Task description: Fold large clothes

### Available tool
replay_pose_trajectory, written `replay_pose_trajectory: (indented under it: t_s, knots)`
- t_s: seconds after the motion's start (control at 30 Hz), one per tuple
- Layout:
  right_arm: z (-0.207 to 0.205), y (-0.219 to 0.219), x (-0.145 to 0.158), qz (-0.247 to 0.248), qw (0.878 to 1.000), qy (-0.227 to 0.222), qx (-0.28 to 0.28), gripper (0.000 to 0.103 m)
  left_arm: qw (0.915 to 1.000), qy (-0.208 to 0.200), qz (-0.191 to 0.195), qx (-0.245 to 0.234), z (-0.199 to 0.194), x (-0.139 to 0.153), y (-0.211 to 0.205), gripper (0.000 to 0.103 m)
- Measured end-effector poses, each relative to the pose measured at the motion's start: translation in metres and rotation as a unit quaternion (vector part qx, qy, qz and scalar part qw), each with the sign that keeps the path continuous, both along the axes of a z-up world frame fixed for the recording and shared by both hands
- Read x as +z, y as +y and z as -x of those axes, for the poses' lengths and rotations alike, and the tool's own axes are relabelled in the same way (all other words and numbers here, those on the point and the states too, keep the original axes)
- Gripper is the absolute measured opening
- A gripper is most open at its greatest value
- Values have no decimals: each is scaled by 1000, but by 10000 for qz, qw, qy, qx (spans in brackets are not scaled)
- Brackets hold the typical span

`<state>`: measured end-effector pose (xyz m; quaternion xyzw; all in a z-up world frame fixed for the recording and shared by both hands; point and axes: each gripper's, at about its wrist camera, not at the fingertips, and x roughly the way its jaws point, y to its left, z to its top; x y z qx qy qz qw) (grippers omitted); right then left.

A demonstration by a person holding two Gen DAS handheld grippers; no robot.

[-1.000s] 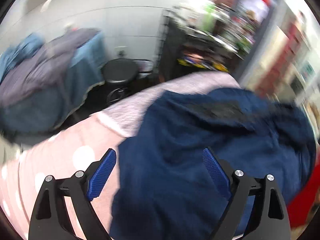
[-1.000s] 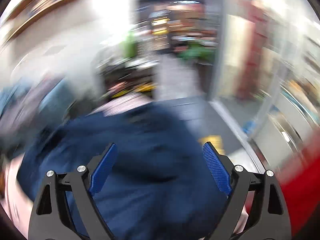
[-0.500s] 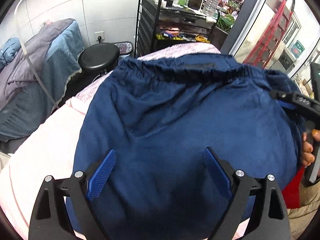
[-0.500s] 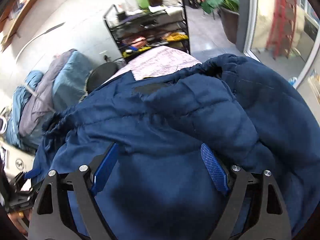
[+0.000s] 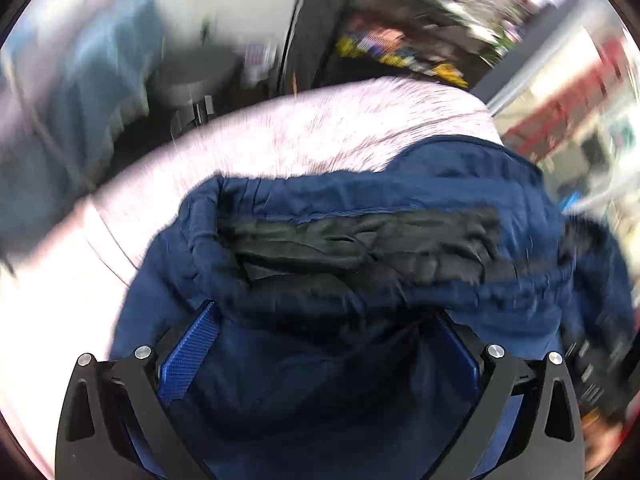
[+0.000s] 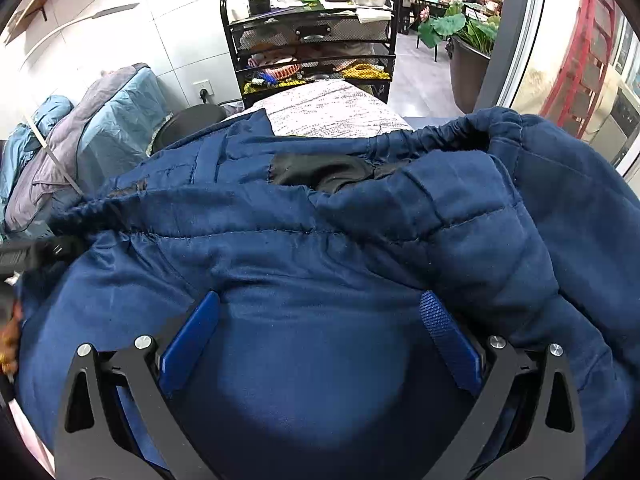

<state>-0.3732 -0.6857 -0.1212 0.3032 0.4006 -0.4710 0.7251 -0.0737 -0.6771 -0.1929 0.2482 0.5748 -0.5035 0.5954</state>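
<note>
A large navy blue padded jacket (image 5: 360, 280) with a black lining patch (image 5: 360, 236) lies bunched on a pink cloth-covered table (image 5: 320, 128). My left gripper (image 5: 320, 320) is open just above the jacket, with fabric bulging up between its blue pads; the view is blurred. In the right wrist view the same jacket (image 6: 320, 240) fills the lower frame, its gathered hem (image 6: 440, 136) at the far side. My right gripper (image 6: 320, 316) is open with jacket fabric between its fingers. The left gripper's body (image 6: 28, 252) shows at the left edge.
A black wire shelf cart (image 6: 312, 52) with bottles stands beyond the table. A black stool (image 6: 188, 120) and a chair draped in blue and grey covers (image 6: 100, 128) are at the left. A potted plant (image 6: 468, 40) and a glass door (image 6: 560, 40) are at the right.
Both grippers have dropped closer to the jacket, and fabric now bulges between their fingers. The jacket's far edge has bunched up, showing the black lining. The left view has gone blurred with motion.
</note>
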Motion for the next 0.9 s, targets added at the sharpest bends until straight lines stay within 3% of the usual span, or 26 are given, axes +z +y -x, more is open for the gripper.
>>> replay_pose_trajectory:
  t_s: [0.07,0.3,0.37,0.43,0.57,0.6,0.67,0.7,0.77,0.9]
  knots:
    - [-3,-2,-2,-21,10000,7,-8,98,9985,470,-101,274,-14,-15,-5,98]
    - [-12,-8,-9,92,9999,115,-9,99,9989,359,85,287,-14,-13,3,98]
    - [-11,-7,-9,123,9999,83,-6,99,9988,171,258,384,-17,3,14,98]
    - [-10,-6,-8,157,9999,57,-15,99,9966,-294,606,470,-11,29,32,97]
    - [-11,-4,-5,214,9997,107,-55,99,9763,-1347,1397,957,-19,82,62,97]
    - [-11,-3,-5,220,9997,121,-67,99,9746,-1419,1379,1046,-24,86,64,97]
    - [-11,-2,-3,217,9996,136,-86,98,9790,-1426,1000,1062,-36,92,59,96]
    - [-10,0,0,214,9996,131,-110,98,9802,-1386,990,1013,-38,95,59,96]
    - [-9,5,5,233,9995,150,-129,98,9815,-1370,1076,799,-33,103,67,97]
    - [-6,21,28,249,9991,192,-300,98,9790,-1733,1060,139,4,108,101,97]
